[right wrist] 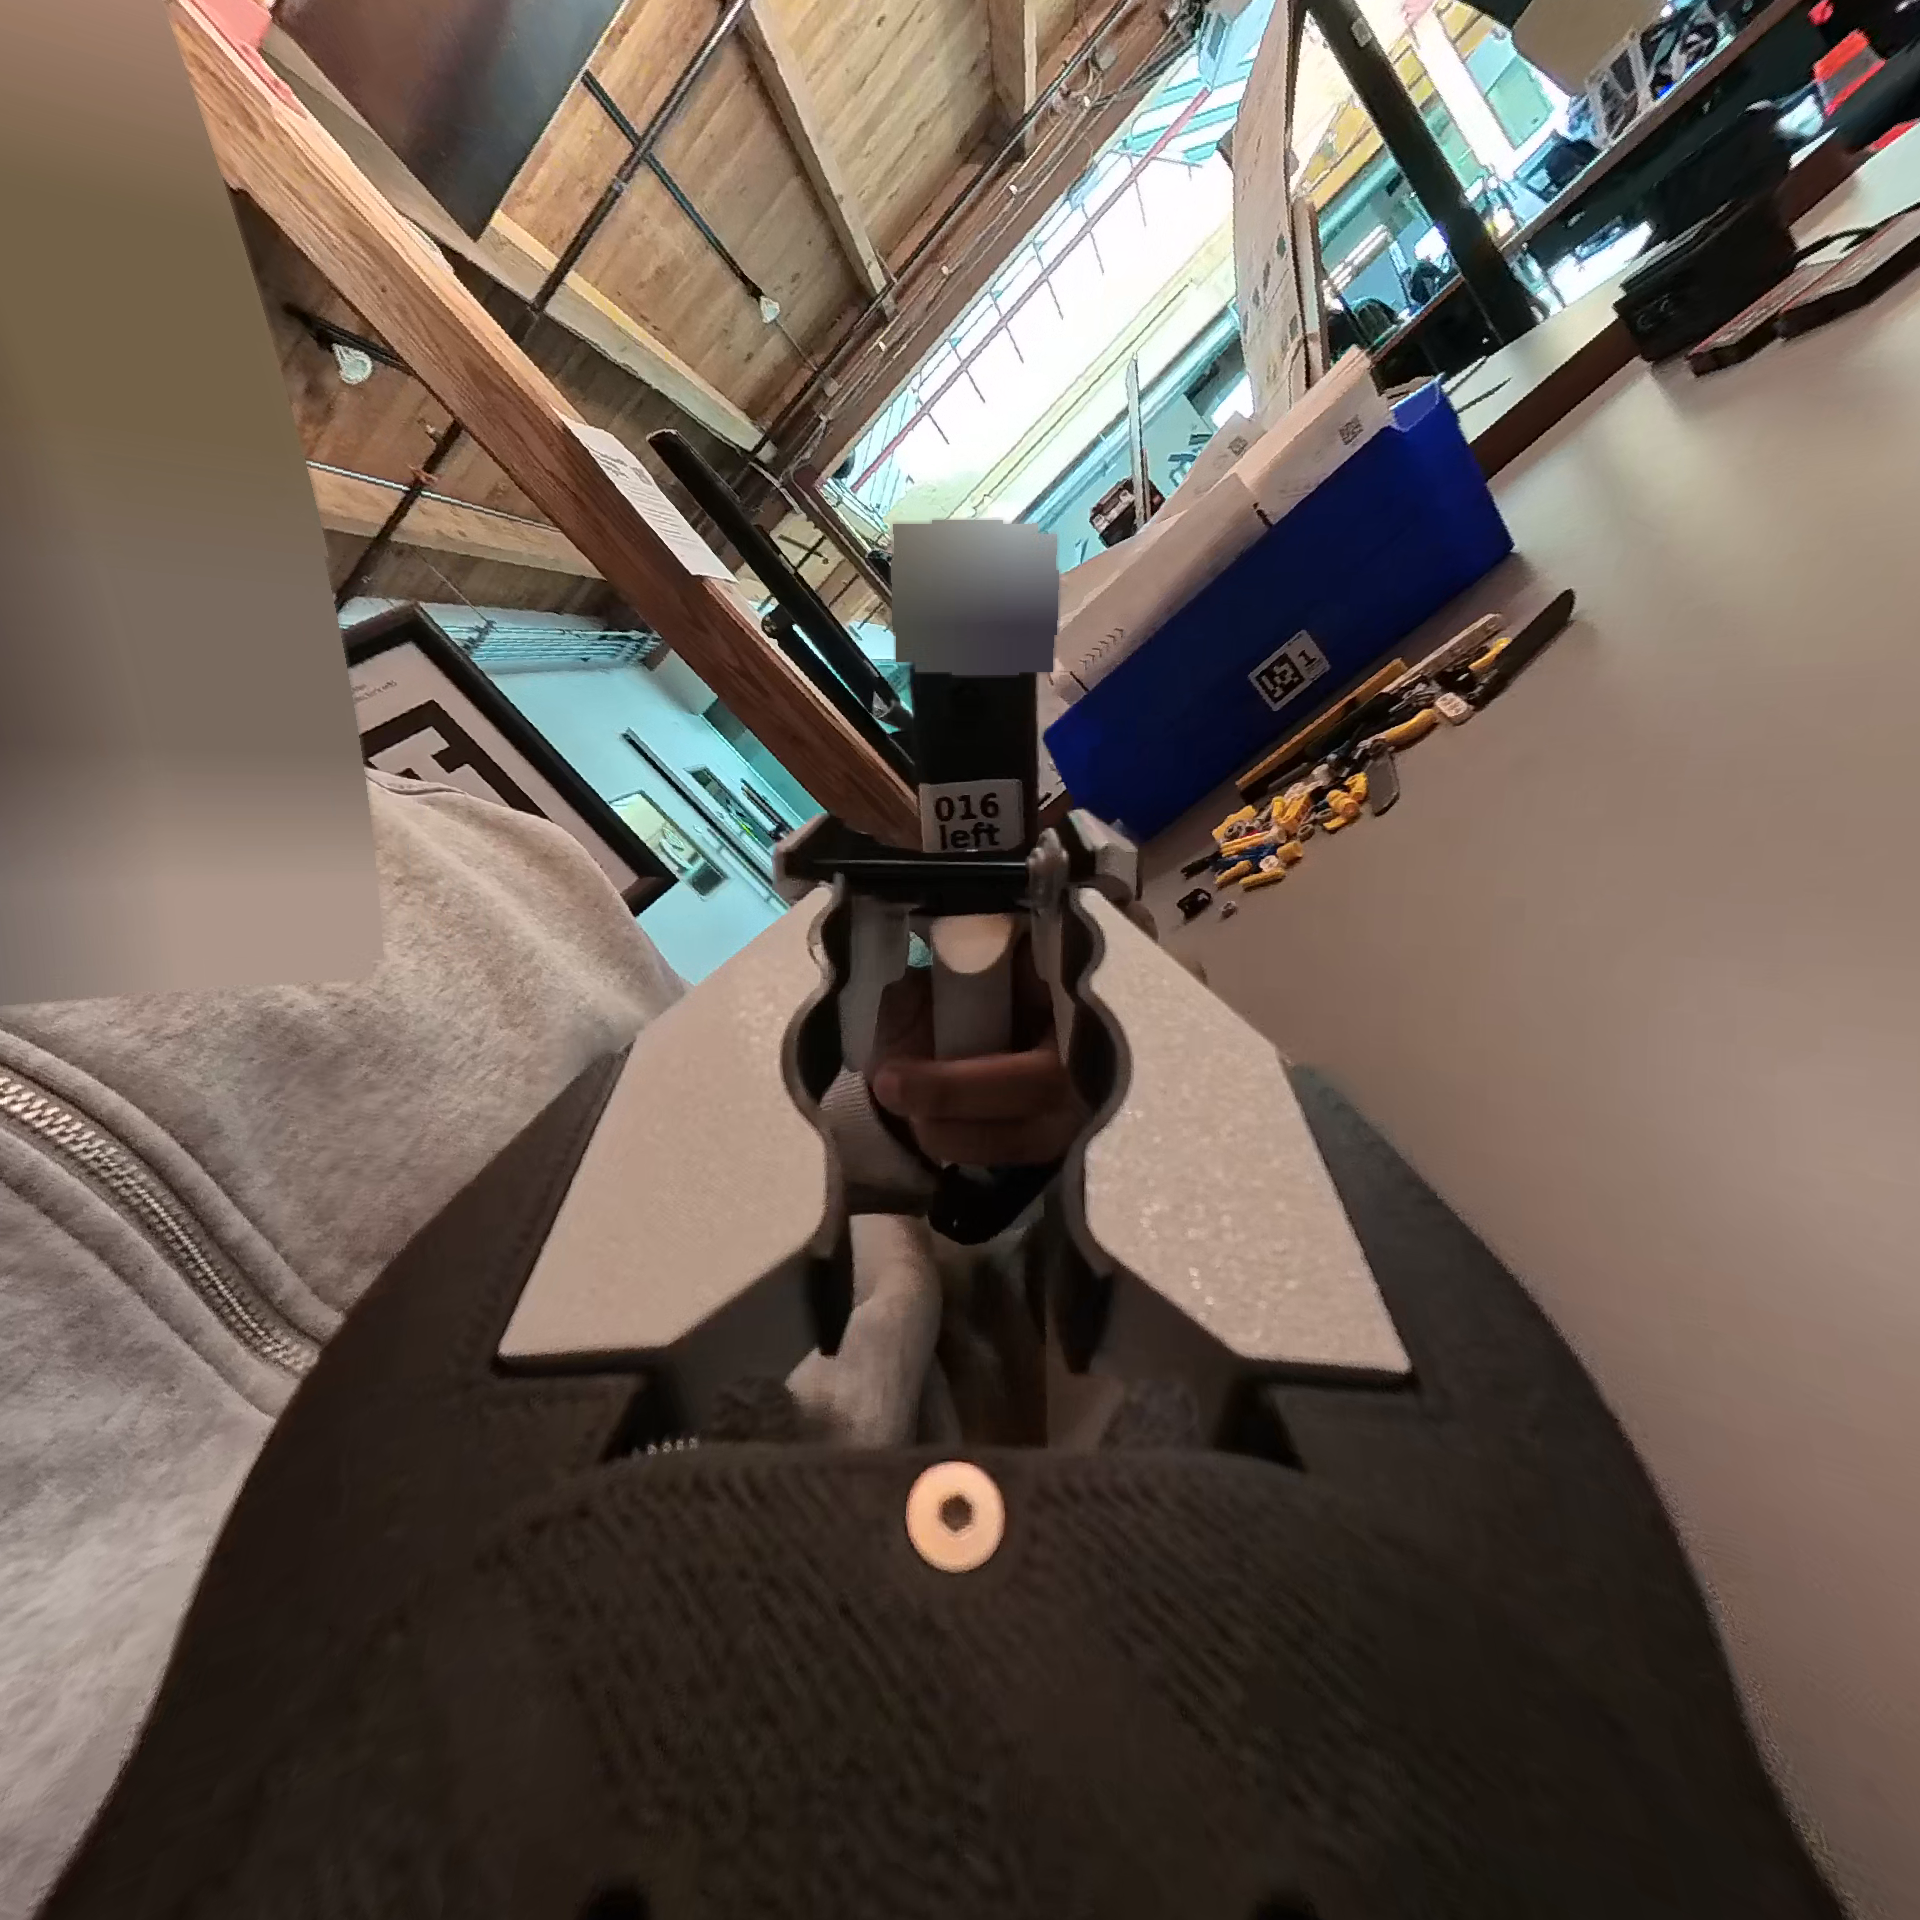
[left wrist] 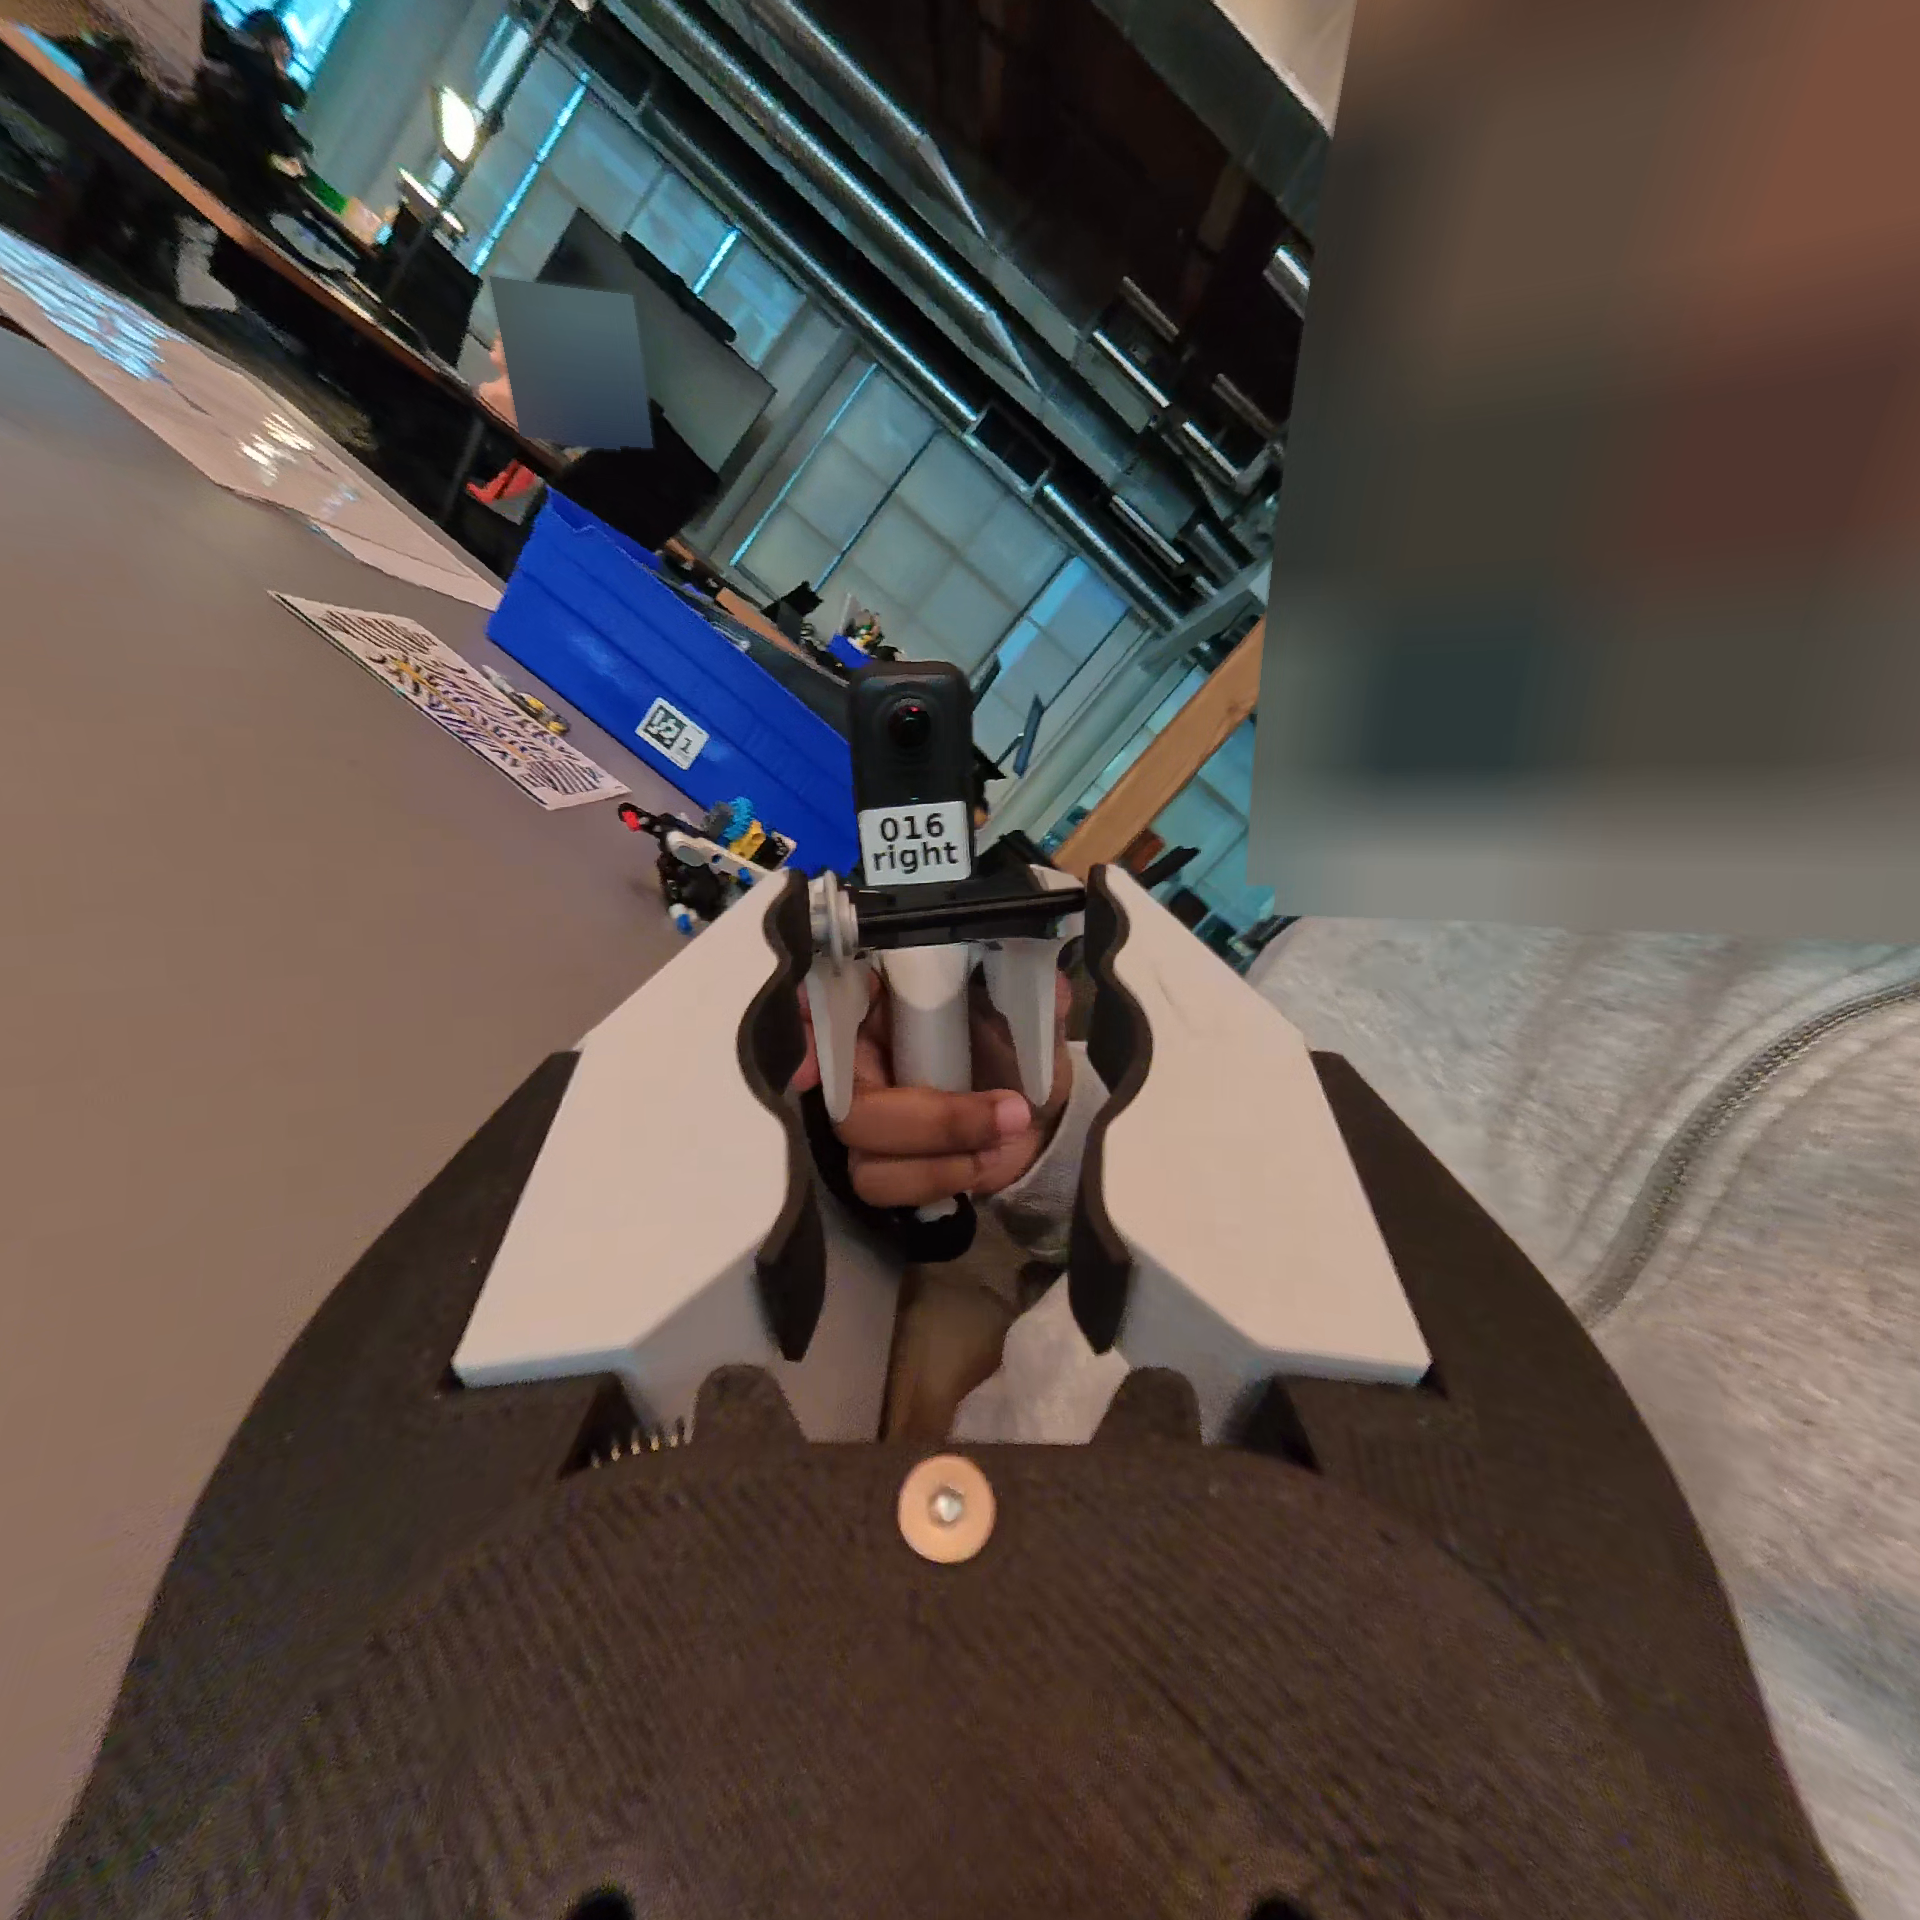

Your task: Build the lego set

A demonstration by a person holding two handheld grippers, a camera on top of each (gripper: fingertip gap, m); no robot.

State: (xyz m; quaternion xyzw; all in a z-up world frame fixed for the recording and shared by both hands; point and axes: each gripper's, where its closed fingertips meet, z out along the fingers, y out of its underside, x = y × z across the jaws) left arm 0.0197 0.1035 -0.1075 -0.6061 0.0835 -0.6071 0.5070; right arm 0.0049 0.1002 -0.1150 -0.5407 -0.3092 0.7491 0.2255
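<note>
Both grippers are raised off the grey table [left wrist: 260, 1039] and point at each other. My left gripper [left wrist: 940, 925] is open and empty. Through its gap I see the right gripper [left wrist: 925, 997], held by a hand [left wrist: 935, 1132]. My right gripper [right wrist: 951, 925] is open and empty, and the left gripper [right wrist: 956, 966] shows through its gap. A partly built lego model [left wrist: 717, 852] stands on the table beside the blue bin [left wrist: 665, 665]. A scatter of loose yellow, blue and black lego pieces [right wrist: 1288, 821] lies on the table [right wrist: 1558, 1039] in front of the blue bin [right wrist: 1299, 623].
A black-and-yellow sticker sheet [left wrist: 457, 707] and a white instruction booklet [left wrist: 156, 364] lie on the table. White boxes [right wrist: 1247, 488] stand in the bin. Black devices [right wrist: 1704, 281] sit at the far table end. The person's grey zipped sweater [left wrist: 1610, 1195] is close by. Both grippers' tips are close together, under 4 cm apart.
</note>
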